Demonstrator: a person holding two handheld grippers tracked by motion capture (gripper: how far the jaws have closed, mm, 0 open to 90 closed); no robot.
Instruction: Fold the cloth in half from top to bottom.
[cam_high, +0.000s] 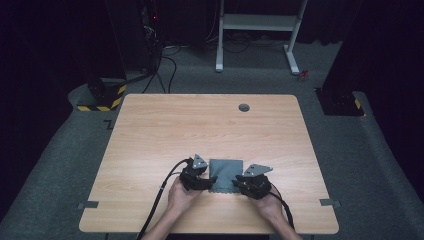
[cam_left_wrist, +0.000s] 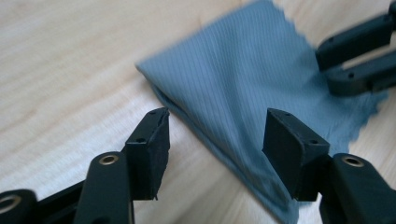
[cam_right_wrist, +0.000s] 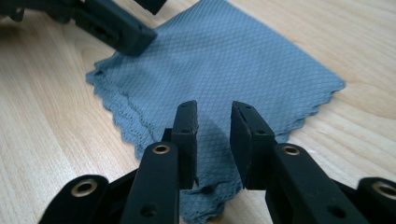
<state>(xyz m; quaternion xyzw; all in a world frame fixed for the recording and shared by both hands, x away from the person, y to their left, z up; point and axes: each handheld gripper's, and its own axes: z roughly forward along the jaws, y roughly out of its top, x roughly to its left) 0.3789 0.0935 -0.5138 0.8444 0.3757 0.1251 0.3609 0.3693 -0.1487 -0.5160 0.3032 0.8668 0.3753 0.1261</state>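
A folded grey-blue cloth (cam_high: 225, 172) with pinked edges lies flat on the wooden table (cam_high: 200, 125), near its front edge. My left gripper (cam_high: 209, 181) is at the cloth's left side. In the left gripper view it (cam_left_wrist: 215, 126) stands open, its jaws wide apart over the folded edge of the cloth (cam_left_wrist: 233, 79). My right gripper (cam_high: 239, 184) is at the cloth's right side. In the right gripper view it (cam_right_wrist: 214, 121) hovers low over the cloth (cam_right_wrist: 224, 60) near its scalloped corner, the pads a narrow gap apart with nothing pinched between them.
A round cable hole (cam_high: 244, 107) sits near the table's far edge. Grey tape marks (cam_high: 87, 205) lie at the front corners. On the floor behind stand a white desk frame (cam_high: 257, 30), cables and a yellow-black striped base (cam_high: 100, 100).
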